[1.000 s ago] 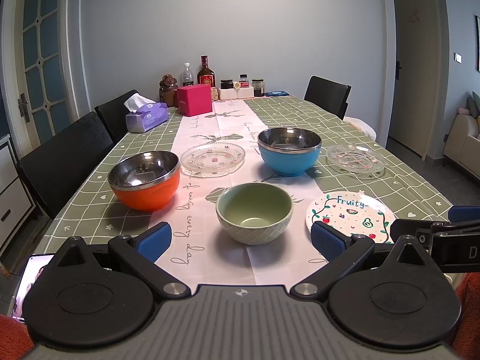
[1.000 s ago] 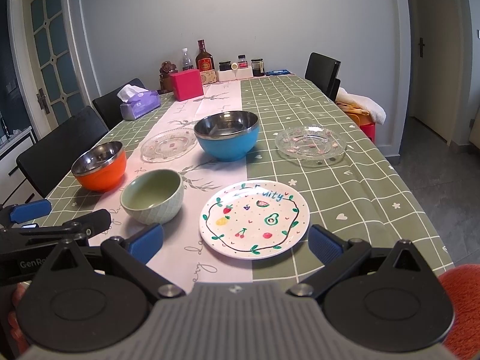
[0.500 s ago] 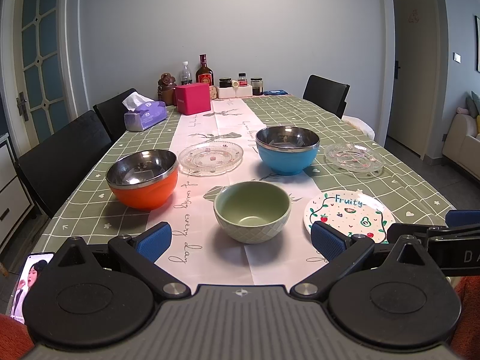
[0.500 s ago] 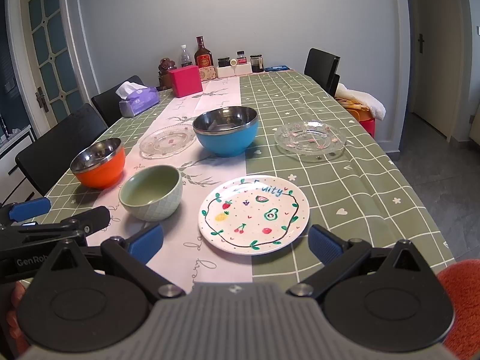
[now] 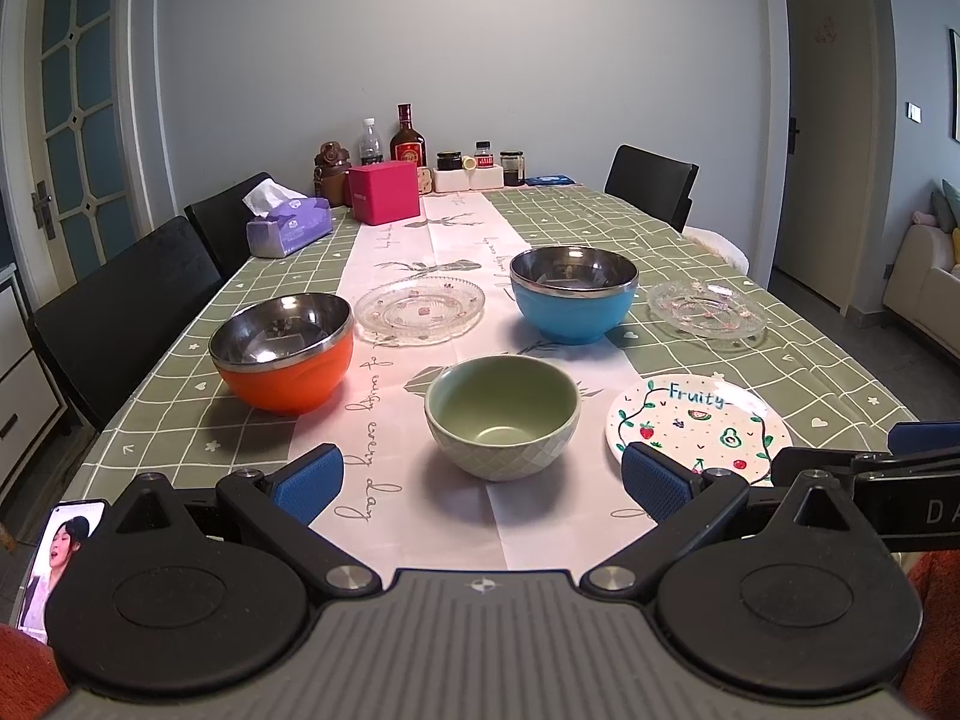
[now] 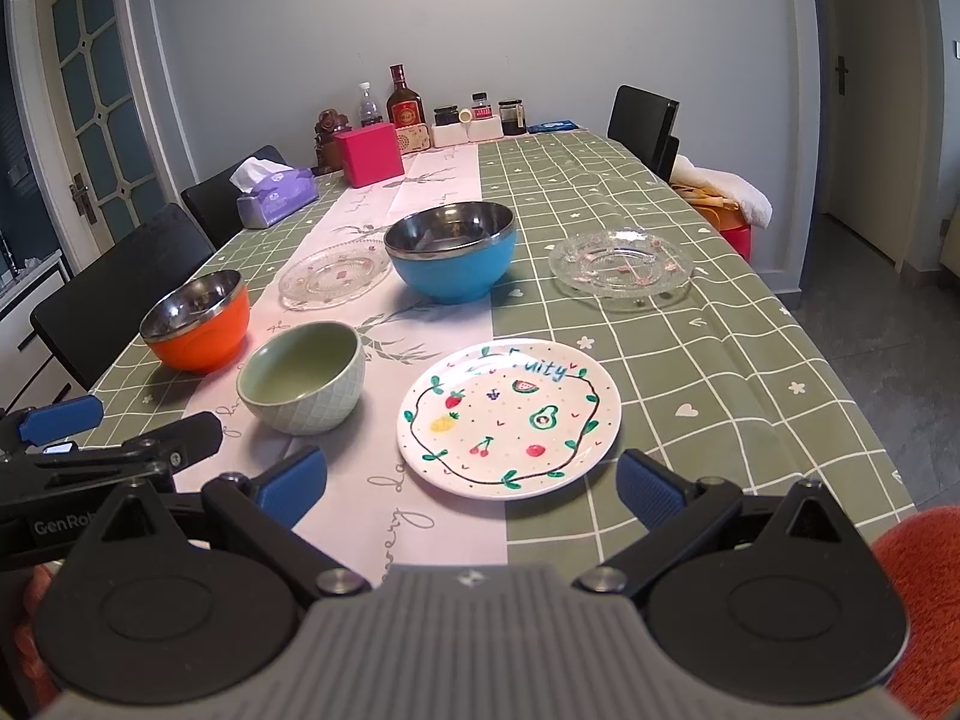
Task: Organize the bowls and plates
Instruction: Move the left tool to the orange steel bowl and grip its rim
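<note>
A green ceramic bowl (image 5: 503,414) stands just beyond my open, empty left gripper (image 5: 480,483). To its left is an orange steel-lined bowl (image 5: 281,351), behind it a blue steel-lined bowl (image 5: 573,291). Two clear glass plates (image 5: 420,309) (image 5: 707,307) lie at the back. A white "Fruity" plate (image 6: 509,417) lies right in front of my right gripper (image 6: 471,486), which is open and holds nothing. In the right wrist view the green bowl (image 6: 302,384), orange bowl (image 6: 196,321), blue bowl (image 6: 451,258) and glass plates (image 6: 335,266) (image 6: 621,261) also show.
The table (image 5: 690,240) has a green checked cloth with a pink runner. A tissue box (image 5: 288,228), a pink box (image 5: 384,191) and bottles (image 5: 408,138) stand at the far end. Black chairs (image 5: 120,312) line the left side, one (image 5: 651,180) the right. A phone (image 5: 57,558) glows at lower left.
Both grippers have eased back and up slightly, so the dishes sit a little farther off. Nothing on the table has moved and both stay open.
</note>
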The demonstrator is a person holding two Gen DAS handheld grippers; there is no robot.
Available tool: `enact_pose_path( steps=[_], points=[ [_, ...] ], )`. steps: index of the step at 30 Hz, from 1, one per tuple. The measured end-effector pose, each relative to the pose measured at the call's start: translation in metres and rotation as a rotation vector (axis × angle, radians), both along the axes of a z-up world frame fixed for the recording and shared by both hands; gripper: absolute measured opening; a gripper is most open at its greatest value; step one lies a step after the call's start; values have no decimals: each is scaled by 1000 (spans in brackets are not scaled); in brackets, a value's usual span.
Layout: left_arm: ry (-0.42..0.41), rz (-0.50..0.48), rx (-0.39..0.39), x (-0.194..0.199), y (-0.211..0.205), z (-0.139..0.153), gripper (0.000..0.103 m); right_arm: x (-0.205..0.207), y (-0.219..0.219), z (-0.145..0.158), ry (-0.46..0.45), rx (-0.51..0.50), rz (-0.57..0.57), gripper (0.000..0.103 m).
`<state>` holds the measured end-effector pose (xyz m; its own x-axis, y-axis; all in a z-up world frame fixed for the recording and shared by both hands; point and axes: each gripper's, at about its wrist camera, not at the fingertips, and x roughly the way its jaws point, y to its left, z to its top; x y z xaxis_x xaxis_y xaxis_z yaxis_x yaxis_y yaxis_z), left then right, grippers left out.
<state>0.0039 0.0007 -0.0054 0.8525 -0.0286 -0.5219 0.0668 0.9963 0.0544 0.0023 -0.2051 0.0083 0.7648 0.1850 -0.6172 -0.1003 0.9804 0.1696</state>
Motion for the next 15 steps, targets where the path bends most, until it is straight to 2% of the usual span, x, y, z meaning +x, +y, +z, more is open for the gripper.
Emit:
enact_pose_path(
  steps=[6, 9, 15],
  points=[
    [-11, -16, -37, -1, 5, 0, 103, -2, 0, -1, -14, 6, 0, 101],
    [-20, -39, -50, -1, 6, 3, 103, -3, 0, 0, -52, 18, 5, 100],
    [-20, -79, -137, 8, 25, 12, 103, 3, 13, 9, -133, -20, 96, 100]
  ],
)
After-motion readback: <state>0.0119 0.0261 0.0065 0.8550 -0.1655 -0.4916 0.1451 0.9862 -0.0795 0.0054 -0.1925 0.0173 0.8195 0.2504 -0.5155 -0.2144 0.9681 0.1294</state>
